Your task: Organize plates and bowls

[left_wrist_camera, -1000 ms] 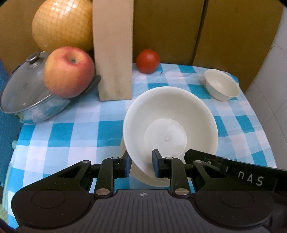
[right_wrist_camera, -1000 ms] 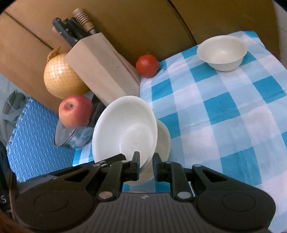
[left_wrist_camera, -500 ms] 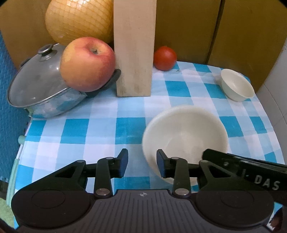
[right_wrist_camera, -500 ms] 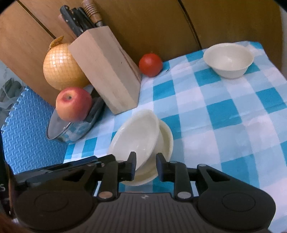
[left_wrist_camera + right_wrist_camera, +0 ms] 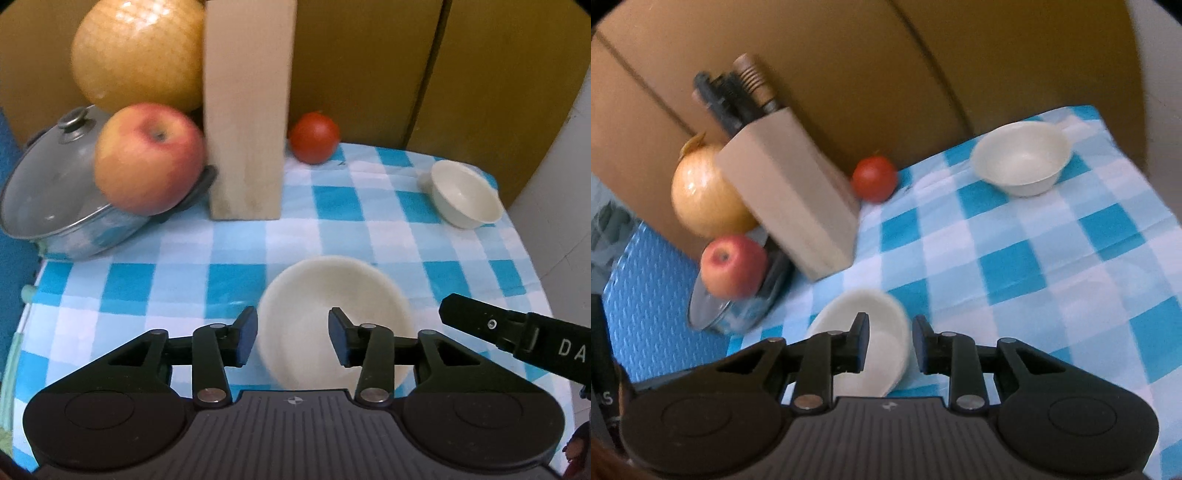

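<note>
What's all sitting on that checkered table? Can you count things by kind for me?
Bowls: 2, the large bowl and the small bowl
Fruit: 3, the apple, the tomato and the netted pomelo
Pots: 1, the lidded pot
Knife blocks: 1, the knife block
Total: 7

Left wrist camera is sitting just behind the left gripper (image 5: 292,334), looking forward and down across the checked tablecloth (image 5: 236,243) toward the wooden panels at the back. It is riding low and close, the large bowl (image 5: 334,295) filling the near middle.

Right wrist camera is looking along the right gripper (image 5: 889,341) from higher up and further right, angling leftward, somewhat blurred.

Both views are sharing the large bowl (image 5: 866,314), knife block (image 5: 245,110) (image 5: 790,192), tomato (image 5: 314,137) (image 5: 874,178), apple (image 5: 147,164) (image 5: 733,266), small bowl (image 5: 466,194) (image 5: 1021,157) and pot lid (image 5: 44,184).
</note>
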